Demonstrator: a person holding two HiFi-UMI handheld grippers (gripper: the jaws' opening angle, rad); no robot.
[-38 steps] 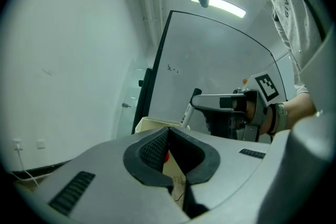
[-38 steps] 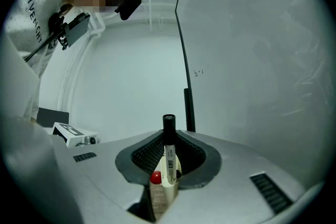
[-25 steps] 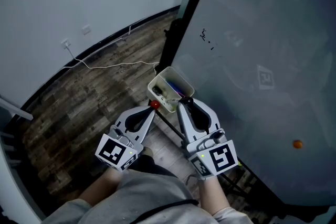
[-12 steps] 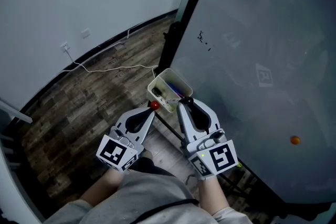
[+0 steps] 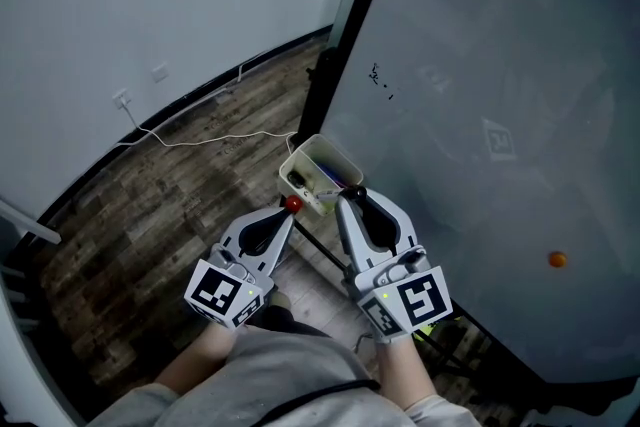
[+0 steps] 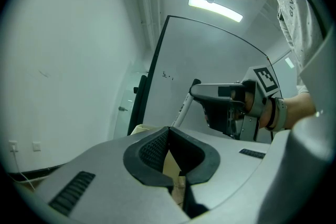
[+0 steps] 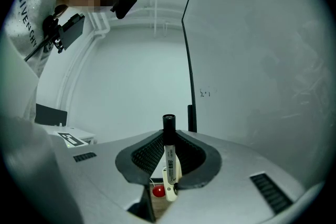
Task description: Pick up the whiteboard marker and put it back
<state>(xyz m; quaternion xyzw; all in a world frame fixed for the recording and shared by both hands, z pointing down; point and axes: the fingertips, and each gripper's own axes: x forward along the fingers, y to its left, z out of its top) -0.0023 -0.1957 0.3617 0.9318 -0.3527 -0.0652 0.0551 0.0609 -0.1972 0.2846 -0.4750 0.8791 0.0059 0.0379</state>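
Note:
My right gripper (image 5: 352,195) is shut on the whiteboard marker (image 7: 169,157), a white barrel with a black cap that stands upright between the pads. From the left gripper view, the marker (image 6: 181,109) slants below the right gripper (image 6: 195,89). It hangs just in front of the cream pen tray (image 5: 300,161) at the whiteboard's (image 5: 480,115) lower left edge, which holds other pens. My left gripper (image 5: 289,209) sits beside it to the left, its jaws shut with nothing between them (image 6: 168,129). A small red round thing (image 5: 293,203) shows at its tip.
The grey whiteboard carries small black scribbles (image 5: 378,75) and an orange magnet (image 5: 557,259). Its black stand post (image 5: 325,85) rises behind the tray. A white cable (image 5: 200,137) runs over the wooden floor from a wall socket (image 5: 122,99).
Both grippers and the marker keep their places by the tray. Only the head view drifts slightly.

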